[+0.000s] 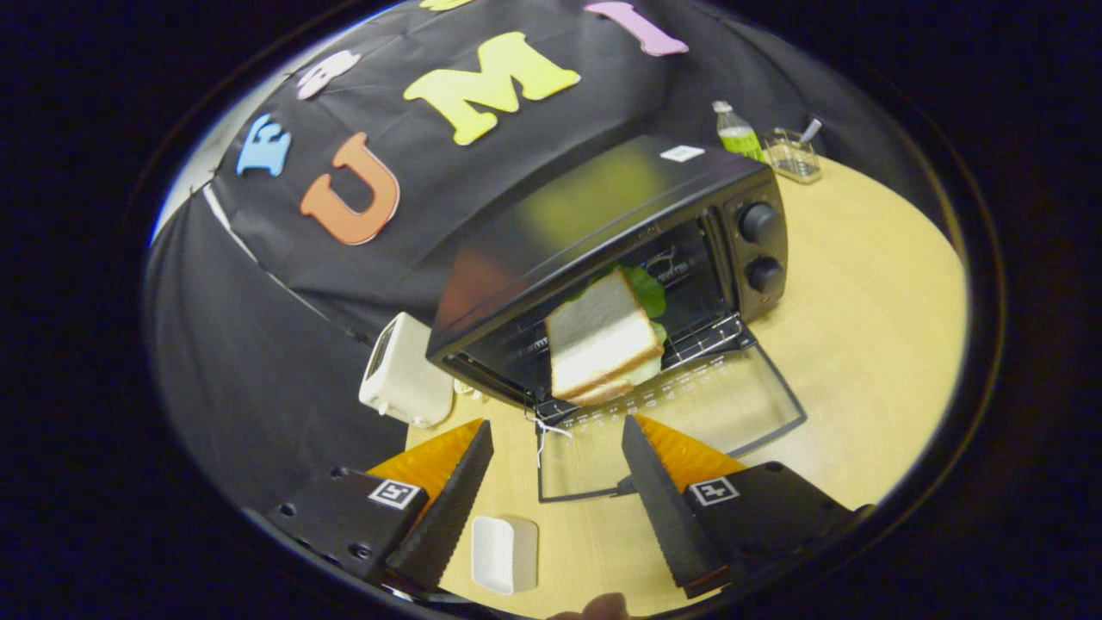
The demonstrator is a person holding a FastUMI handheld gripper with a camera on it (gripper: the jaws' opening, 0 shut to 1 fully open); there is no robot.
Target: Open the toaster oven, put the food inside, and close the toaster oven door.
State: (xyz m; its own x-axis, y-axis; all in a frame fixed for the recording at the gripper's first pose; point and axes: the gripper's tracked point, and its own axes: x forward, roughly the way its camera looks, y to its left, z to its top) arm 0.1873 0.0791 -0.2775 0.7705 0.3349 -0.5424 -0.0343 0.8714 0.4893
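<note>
A black toaster oven (594, 215) stands on the wooden table (861, 344) with its glass door (689, 413) folded down flat toward me. A sandwich (603, 340) of white bread with green lettuce lies on the wire rack (719, 336) inside, its front edge at the oven's mouth. My gripper (555, 430) is open, its fingers spread wide just short of the door's near edge, with nothing between them. The sandwich lies beyond the fingertips.
A white toaster (405, 375) sits left of the oven by the cloth wall. A small white dish (505, 554) lies on the table between the fingers, close to me. A green bottle (738, 131) and a clear container (794, 158) stand behind the oven. A fingertip (603, 607) shows nearest me.
</note>
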